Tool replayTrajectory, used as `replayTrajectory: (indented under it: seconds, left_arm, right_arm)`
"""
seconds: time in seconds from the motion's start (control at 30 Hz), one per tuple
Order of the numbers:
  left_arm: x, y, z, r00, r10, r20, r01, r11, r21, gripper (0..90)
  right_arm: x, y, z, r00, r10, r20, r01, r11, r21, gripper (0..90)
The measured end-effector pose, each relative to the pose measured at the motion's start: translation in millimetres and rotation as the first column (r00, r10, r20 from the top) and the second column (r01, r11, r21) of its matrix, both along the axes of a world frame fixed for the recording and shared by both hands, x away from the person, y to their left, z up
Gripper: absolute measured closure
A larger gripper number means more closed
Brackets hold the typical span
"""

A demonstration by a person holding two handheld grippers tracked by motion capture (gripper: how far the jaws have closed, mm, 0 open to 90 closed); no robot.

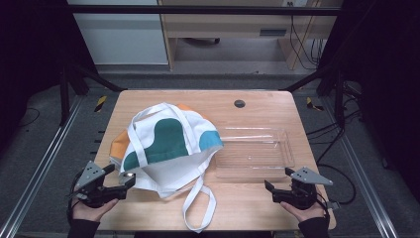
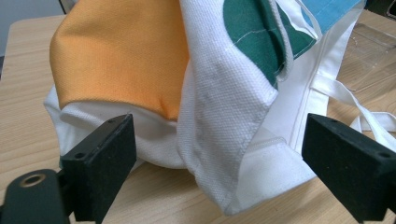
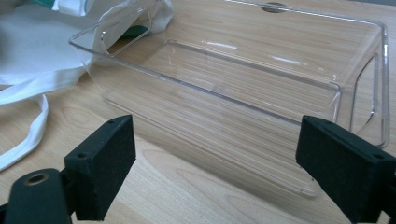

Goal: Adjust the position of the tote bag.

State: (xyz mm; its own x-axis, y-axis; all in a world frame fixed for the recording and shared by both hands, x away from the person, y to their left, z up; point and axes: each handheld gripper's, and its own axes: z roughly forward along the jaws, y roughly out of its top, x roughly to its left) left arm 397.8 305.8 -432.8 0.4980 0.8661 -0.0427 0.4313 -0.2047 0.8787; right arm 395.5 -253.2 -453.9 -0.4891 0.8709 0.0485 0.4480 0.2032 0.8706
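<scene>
Two hands at the bottom edge of the high view, each holding a claw: left claw (image 1: 128, 181) down by the near-left corner of the table (image 1: 247, 208), right claw (image 1: 270, 191) near the near-right corner. Both with jaws spread wide, nothing gripped in either.

Left claw aimed at the near edge of the tote bag (image 1: 166, 148), tips just beside the fabric. Through the left gripper view, same bag (image 2: 224, 116) up close between the open jaws, a folded white hem sagging onto the wood, an orange patch upper left, green and blue patches upper right. Whether the pads touch the cloth, can't tell, looks like not.

Bag itself crumpled on the left half of the table, white with green, orange and blue blobs, one long white strap (image 1: 198, 208) looping toward the near edge.

Clear plastic tray (image 1: 255, 153) right of the bag, bag's edge touching or overlapping its left end, hard to say which. Right gripper view looking straight at that tray (image 3: 261, 93) past the open jaws, tray empty, resting flat on the wood, bit of strap off to the left.

Small dark round grommet (image 1: 239, 103) at the far side of the table.
</scene>
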Motion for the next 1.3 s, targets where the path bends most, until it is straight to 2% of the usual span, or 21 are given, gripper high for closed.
replayTrajectory:
  seconds: [0.23, 0.83, 1.3]
  left_arm:
    - [0.2, -3.8, -0.2, 0.9999, -0.015, 0.004, 0.015, 0.9998, 0.012, 10.6]
    - [0.0, -9.1, 5.6, 0.9998, -0.004, 0.017, 0.003, 0.9998, 0.021, 14.4]
    - [-2.2, -14.1, 11.3, 0.9991, -0.011, 0.041, 0.010, 0.9995, 0.029, 19.8]
  right_arm:
    - [-1.0, 3.1, 0.2, 1.0000, 0.003, 0.004, -0.003, 0.9999, -0.010, 13.9]
    - [-1.4, 4.3, 0.0, 0.9999, 0.011, 0.002, -0.011, 0.9999, -0.012, 14.8]
    - [-2.2, 7.2, 1.3, 0.9996, 0.028, 0.010, -0.028, 0.9994, -0.021, 20.3]
